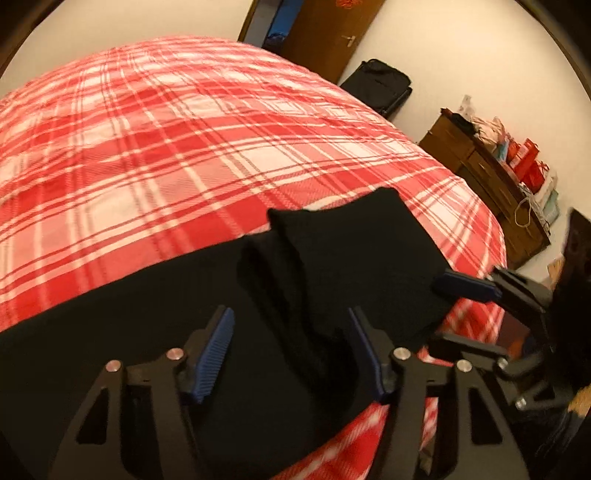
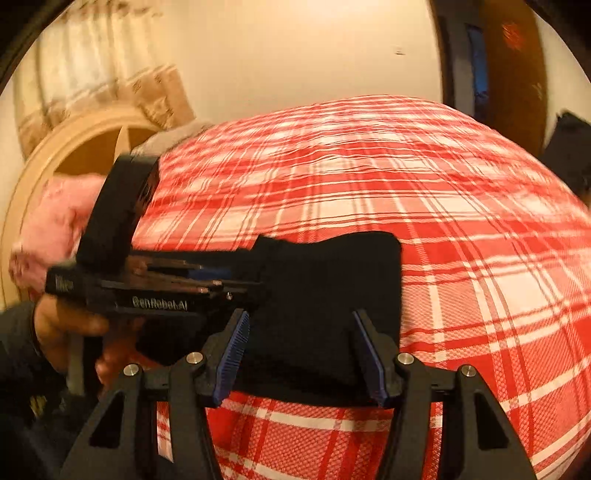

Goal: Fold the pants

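Black pants (image 1: pixel 343 266) lie folded near the bed's edge on a red-white plaid blanket (image 1: pixel 155 140); in the right view the pants (image 2: pixel 332 288) form a compact rectangle. Left gripper (image 1: pixel 291 354) is spread wide, both blue pads clear of the cloth, poised over the pants. Right gripper (image 2: pixel 301 354) also wide, nothing between its pads, at the pants' near edge.

In the left view, the right gripper (image 1: pixel 469 286) comes in from the right, one blue pad at the pants' right edge. In the right view, the left gripper (image 2: pixel 207 278) crosses from the left side-on, over the pants' left part, held by a hand (image 2: pixel 70 328).

Around: brown dresser (image 1: pixel 491 184) with red boxes by the wall, black suitcase (image 1: pixel 384 85), wooden door (image 1: pixel 328 33). Pink pillow (image 2: pixel 55 218) at a cream headboard (image 2: pixel 62 144). Pale walls. Both frames are motion-blurred.
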### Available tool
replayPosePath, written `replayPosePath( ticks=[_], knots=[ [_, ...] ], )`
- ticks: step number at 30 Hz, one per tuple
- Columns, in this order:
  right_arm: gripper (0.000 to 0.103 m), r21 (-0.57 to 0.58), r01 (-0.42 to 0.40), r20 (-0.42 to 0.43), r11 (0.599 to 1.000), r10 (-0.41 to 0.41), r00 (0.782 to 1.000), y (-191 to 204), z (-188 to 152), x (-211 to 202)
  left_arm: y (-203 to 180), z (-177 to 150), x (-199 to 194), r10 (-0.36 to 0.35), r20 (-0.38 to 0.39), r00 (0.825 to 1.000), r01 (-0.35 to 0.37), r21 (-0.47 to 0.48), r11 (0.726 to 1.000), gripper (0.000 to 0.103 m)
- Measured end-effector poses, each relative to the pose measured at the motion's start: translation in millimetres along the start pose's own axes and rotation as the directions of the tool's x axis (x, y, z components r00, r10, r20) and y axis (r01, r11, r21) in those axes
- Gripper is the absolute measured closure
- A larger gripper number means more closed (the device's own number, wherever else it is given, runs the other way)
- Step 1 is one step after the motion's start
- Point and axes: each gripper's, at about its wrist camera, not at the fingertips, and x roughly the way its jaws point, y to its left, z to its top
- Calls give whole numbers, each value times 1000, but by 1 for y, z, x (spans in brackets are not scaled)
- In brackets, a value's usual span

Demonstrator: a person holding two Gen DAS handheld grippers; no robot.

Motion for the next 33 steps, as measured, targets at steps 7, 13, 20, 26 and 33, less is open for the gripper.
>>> replayPosePath(
  ticks=[7, 13, 20, 26, 33],
  knots=[
    [44, 67, -15, 77, 998, 10, 997, -7, 3, -10, -11, 8, 17, 3, -6, 1000, -3, -5, 1000, 75],
    [44, 102, -56, 156, 993, 40, 987, -12, 3, -24, -10, 12, 3, -23, 18, 1000, 23, -12, 1000, 91],
    [44, 77, -81, 154, 994, 68, 986, -3, 0, -20, -2, 16, -49, -13, 84, 996, 15, -26, 1000, 91],
    [44, 28, -118, 137, 993, 113, 984, 9, -4, -15, 19, 11, -71, 21, 93, 995, -14, -79, 997, 92],
    [44, -45, -141, 111, 989, 145, 983, 25, -9, -9, 48, -8, -87, 60, 105, 993, -46, -133, 990, 92]
  ],
)
